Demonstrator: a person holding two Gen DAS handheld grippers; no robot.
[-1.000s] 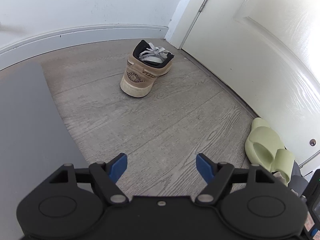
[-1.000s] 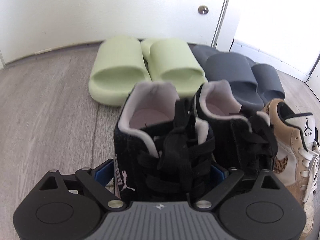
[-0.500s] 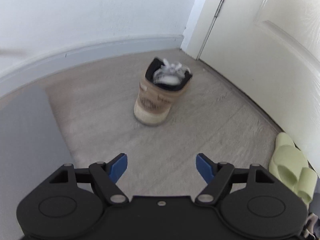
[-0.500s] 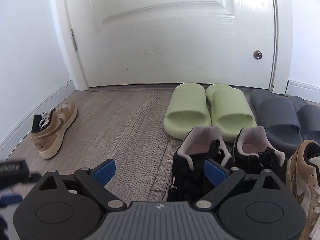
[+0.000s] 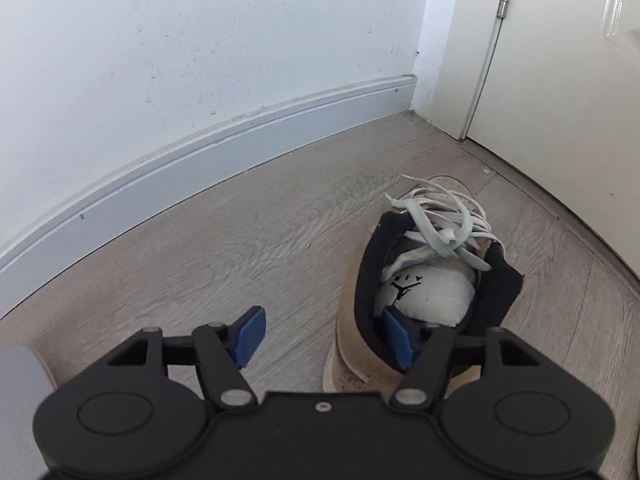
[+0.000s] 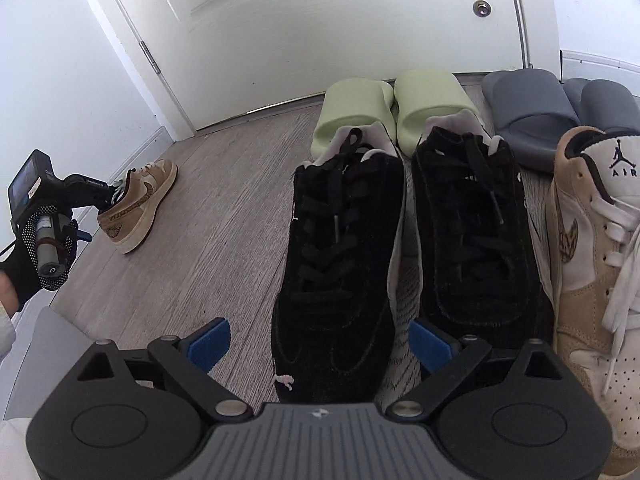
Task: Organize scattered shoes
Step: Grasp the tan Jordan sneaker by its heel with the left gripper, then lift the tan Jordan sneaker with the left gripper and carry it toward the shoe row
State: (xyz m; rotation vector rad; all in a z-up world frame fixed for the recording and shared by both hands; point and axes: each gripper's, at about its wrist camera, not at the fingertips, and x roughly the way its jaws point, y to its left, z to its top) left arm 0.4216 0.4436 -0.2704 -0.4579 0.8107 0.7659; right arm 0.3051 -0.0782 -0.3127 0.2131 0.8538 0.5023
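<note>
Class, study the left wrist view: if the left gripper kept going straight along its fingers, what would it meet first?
Most likely the tan sneaker: the left gripper is closing, and the heel collar already sits between its fingers, though depth is hard to judge.

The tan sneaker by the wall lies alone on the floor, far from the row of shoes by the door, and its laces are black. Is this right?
Not quite: the laces are white, not black, as the left wrist view shows. The rest holds: the tan sneaker lies alone by the wall, apart from the row of shoes by the door, as the right wrist view shows.
</note>
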